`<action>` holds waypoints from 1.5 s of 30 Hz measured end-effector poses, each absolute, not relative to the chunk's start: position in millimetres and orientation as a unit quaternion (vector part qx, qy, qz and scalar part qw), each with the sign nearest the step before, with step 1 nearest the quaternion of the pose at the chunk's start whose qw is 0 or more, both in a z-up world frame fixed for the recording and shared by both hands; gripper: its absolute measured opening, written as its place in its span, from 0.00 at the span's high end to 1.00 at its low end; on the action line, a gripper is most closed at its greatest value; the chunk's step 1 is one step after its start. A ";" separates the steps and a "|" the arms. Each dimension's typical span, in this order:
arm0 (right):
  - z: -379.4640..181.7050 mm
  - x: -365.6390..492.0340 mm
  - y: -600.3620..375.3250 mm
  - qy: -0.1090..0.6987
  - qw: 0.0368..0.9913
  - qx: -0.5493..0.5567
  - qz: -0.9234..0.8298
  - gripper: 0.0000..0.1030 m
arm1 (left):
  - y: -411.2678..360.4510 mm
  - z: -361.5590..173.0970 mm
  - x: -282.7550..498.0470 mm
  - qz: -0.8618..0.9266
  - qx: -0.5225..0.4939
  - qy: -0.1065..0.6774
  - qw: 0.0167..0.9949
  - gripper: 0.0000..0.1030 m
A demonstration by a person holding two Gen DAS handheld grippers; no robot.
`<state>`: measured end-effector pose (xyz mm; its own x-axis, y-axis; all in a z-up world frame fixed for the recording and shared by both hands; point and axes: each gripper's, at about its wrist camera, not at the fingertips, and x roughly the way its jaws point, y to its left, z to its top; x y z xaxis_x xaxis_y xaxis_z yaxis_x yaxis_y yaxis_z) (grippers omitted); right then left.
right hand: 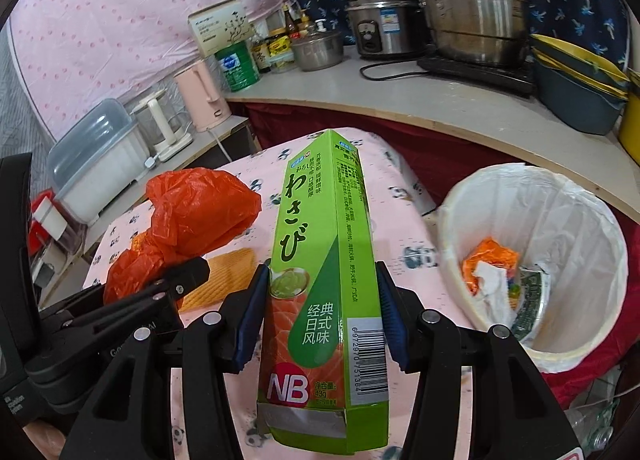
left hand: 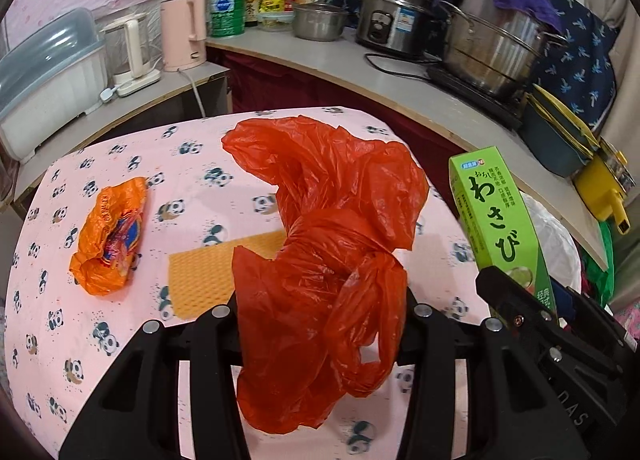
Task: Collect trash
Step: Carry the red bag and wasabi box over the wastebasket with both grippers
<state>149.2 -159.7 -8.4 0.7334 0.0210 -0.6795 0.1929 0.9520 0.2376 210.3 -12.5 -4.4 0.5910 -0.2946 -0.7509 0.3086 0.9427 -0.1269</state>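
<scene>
Left gripper point(left hand: 320, 312) is clamped on a red bag point(left hand: 320, 260), held crumpled above a pink panda-print table point(left hand: 120, 340). Right gripper point(right hand: 320, 316) is clamped on a green wasabi box point(right hand: 324, 280), upright between its blue pads point(right hand: 250, 324), over the table's right side. Right of the table & lower: a white-lined bin point(right hand: 560, 228) w/ orange scraps and paper inside. On the table's left lies an orange wrapper point(left hand: 110, 236); a yellow mat point(left hand: 200, 276) lies partly under the bag. Pots stand on the far counter point(left hand: 400, 80).
</scene>
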 end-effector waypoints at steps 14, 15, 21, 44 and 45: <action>0.8 91.1 -246.7 0.331 0.917 0.192 -0.111 0.51 | -109.5 4.0 170.1 -0.234 0.062 0.410 0.879 0.57; 0.5 87.2 -253.0 0.330 0.916 0.195 -0.116 0.51 | -116.9 3.9 168.2 -0.239 0.066 0.410 0.878 0.57; -3.1 66.1 -292.3 0.322 0.910 0.213 -0.149 0.51 | -159.4 0.0 157.9 -0.267 0.089 0.411 0.867 0.57; -22.5 41.8 -369.0 0.320 0.888 0.246 -0.219 0.51 | -248.5 -19.6 156.6 -0.309 0.133 0.412 0.847 0.36; -22.8 43.3 -369.4 0.321 0.888 0.246 -0.219 0.51 | -247.5 -19.6 158.0 -0.308 0.133 0.412 0.847 0.36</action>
<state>43.3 -369.4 -22.8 0.6986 -0.2315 -0.6771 0.5467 0.7832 0.2962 158.0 -247.5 -19.6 0.4704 -0.4127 -0.7800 0.6314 0.7749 -0.0292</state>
